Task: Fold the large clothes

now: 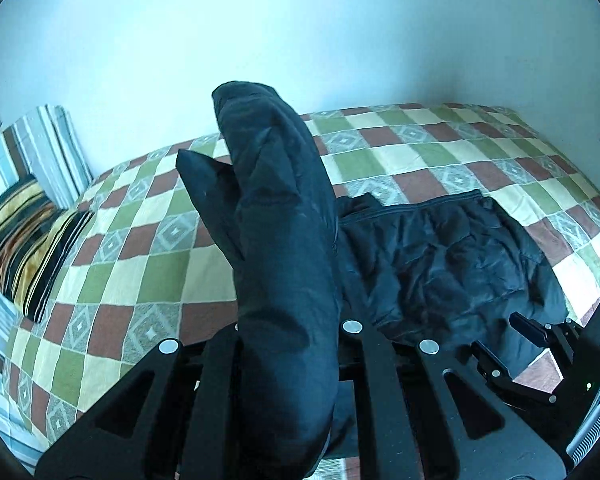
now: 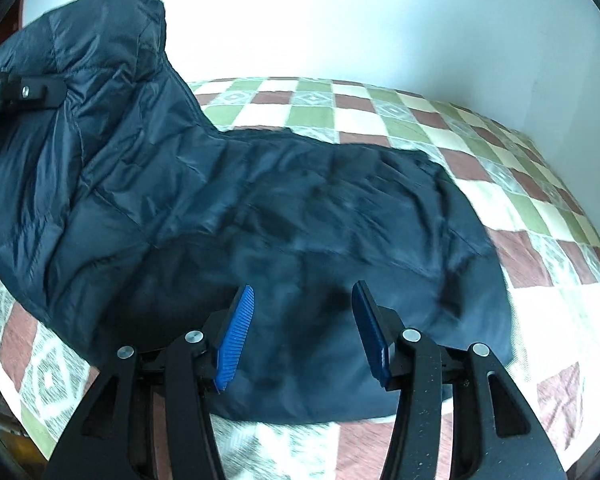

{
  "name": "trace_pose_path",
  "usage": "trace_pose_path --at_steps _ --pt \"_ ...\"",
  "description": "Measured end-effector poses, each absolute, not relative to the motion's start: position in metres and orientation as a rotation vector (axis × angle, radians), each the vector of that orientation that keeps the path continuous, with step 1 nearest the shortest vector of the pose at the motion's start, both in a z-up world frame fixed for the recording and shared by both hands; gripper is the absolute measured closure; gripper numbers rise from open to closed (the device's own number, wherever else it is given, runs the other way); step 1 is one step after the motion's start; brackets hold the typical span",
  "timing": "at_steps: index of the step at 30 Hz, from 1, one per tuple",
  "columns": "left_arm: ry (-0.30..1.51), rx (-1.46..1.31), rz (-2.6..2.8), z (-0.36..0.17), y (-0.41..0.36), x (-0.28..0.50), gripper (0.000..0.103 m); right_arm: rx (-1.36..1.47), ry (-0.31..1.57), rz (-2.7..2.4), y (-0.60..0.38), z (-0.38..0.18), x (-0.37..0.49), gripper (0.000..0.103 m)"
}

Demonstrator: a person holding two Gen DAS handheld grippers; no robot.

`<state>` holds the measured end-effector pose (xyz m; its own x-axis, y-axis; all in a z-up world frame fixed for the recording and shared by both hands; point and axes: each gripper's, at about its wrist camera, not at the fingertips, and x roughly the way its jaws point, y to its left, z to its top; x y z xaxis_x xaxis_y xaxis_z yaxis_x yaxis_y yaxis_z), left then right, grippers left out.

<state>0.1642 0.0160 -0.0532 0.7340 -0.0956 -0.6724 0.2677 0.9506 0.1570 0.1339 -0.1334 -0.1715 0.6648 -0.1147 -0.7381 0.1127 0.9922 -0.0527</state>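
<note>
here, jacket: spread on the checked bed, one part lifted at 10 o'clock.
left gripper: closed tight on jacket cloth.
right gripper: half wide, nothing pinched.

No legible txt, labels, brands or nos. anywhere in either view.

Cool, bluish daylight fills the room, and the wall blows out white. Fisheye bending curves the edges. The dark jacket smears with motion blur.
</note>
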Motion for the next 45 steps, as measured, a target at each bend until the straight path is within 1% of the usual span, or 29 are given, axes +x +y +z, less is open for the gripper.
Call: trace_pose_path --at_steps 6,11,15,18,29,37,45 --pt "0.704 0.282 -0.241 -0.053 -0.015 0.156 0.092 0.028 0.869 -0.205 -0.166 -0.174 0.115 0.052" --pt "0.702 0.303 -0.267 -0.057 -0.036 0.152 0.092 -0.001 0.867 -0.296 -0.19 -0.172 0.104 0.051" --pt "0.703 0.324 -0.289 -0.063 -0.054 0.149 0.092 -0.041 0.853 -0.371 -0.206 -0.167 0.094 0.04" --pt "0.71 0.333 -0.303 -0.069 -0.064 0.148 0.092 -0.082 0.836 -0.428 -0.218 -0.161 0.089 0.036" --pt "0.746 0.389 -0.364 -0.095 -0.114 0.145 0.093 -0.067 0.872 -0.498 -0.259 -0.169 0.079 0.036" --pt "0.784 0.434 -0.408 -0.124 -0.15 0.141 0.093 -0.046 0.887 -0.511 -0.275 -0.174 0.075 0.036" --pt "0.795 0.445 -0.417 -0.149 -0.168 0.141 0.093 -0.012 0.908 -0.521 -0.291 -0.181 0.073 0.036"
